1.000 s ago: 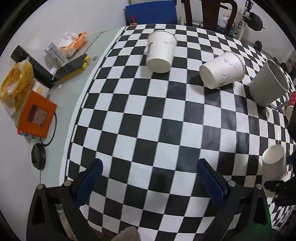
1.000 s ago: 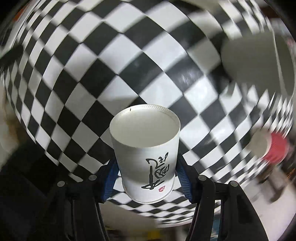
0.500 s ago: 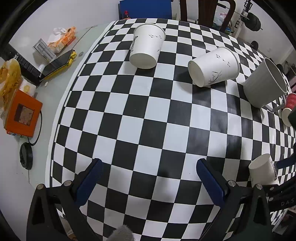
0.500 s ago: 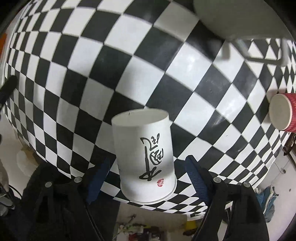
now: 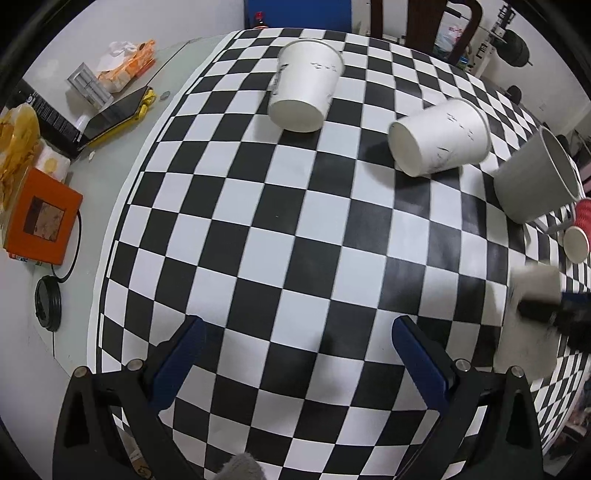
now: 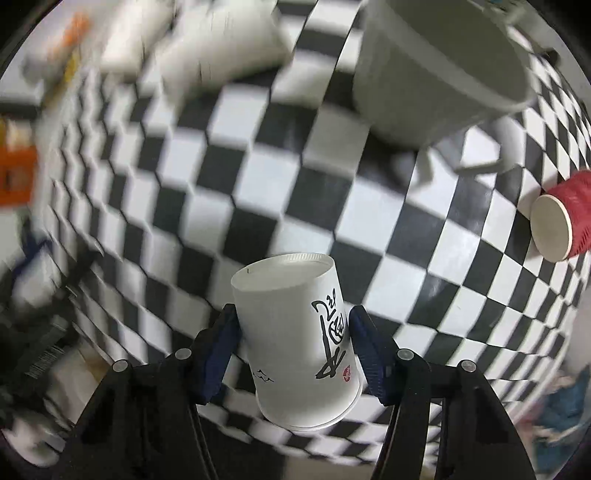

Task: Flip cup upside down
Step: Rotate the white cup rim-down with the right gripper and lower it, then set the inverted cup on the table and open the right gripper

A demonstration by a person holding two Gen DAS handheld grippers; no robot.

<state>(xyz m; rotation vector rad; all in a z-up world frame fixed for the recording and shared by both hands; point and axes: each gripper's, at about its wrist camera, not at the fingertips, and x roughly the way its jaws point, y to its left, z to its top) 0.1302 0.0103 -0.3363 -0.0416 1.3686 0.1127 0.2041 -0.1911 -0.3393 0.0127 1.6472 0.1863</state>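
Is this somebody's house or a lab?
Probably a home room: a table with a checkered cloth, snack bags beside it, and a wooden chair and dumbbell weights behind.

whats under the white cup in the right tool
The white paper cup, held base-forward in the right tool, has checkered tablecloth around it. The patch beneath it and its inside are hidden.
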